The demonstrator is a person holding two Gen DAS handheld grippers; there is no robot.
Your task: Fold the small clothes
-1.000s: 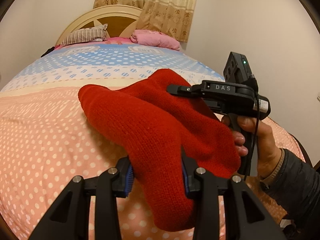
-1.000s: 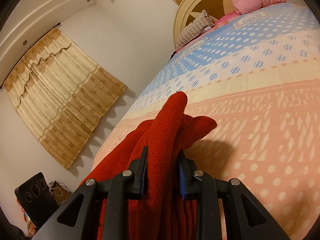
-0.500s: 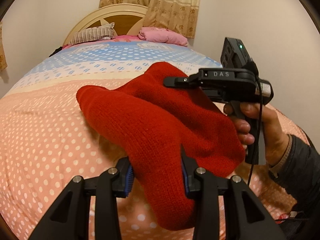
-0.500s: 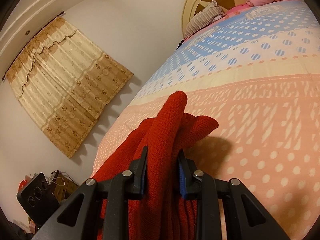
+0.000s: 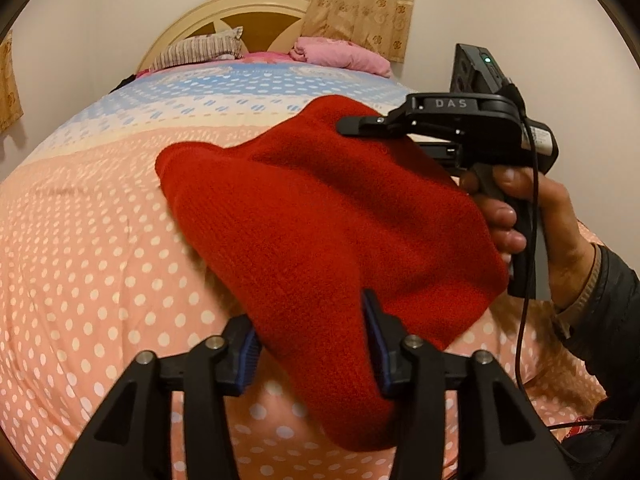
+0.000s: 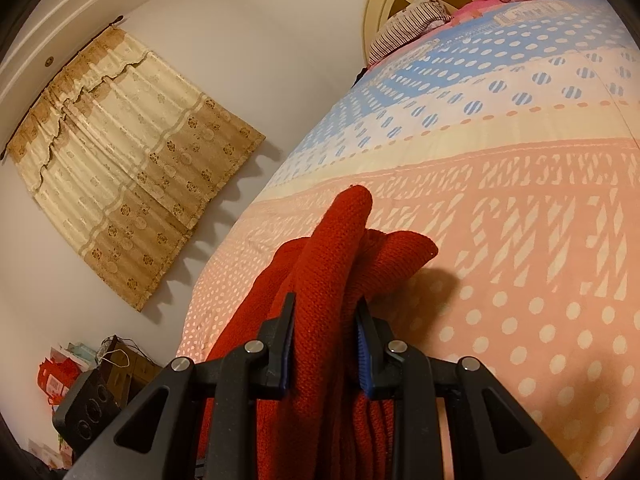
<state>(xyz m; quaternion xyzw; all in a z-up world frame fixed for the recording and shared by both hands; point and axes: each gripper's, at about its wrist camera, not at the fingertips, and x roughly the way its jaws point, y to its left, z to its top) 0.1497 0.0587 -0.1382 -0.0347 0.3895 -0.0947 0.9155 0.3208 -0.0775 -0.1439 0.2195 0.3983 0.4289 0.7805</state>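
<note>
While my right claw [image 6: 326,344] clamps the red knitted garment [image 5: 320,216], my left claw [image 5: 312,348] has just been opening, its pads slack around the cloth.

I see a solid red knit garment [image 5: 320,216] filling the centre of the left wrist view, and it is the same red at bottom centre of the right wrist view. Below it, the bedspread [image 5: 92,264] is peach-pink with white polka dots. Further up the frame it turns to a cream band, then to light blue with white and striped dots. At the top I note a striped grey-and-white pillow [image 5: 196,50] and a plain pink pillow [image 5: 340,56]. The headboard [image 5: 224,8] is cream with brown panels. The curtain [image 6: 124,160] at left in the right wrist view is cream and tan with a small flower print. My grippers are black with blue pads [image 6: 362,344].
</note>
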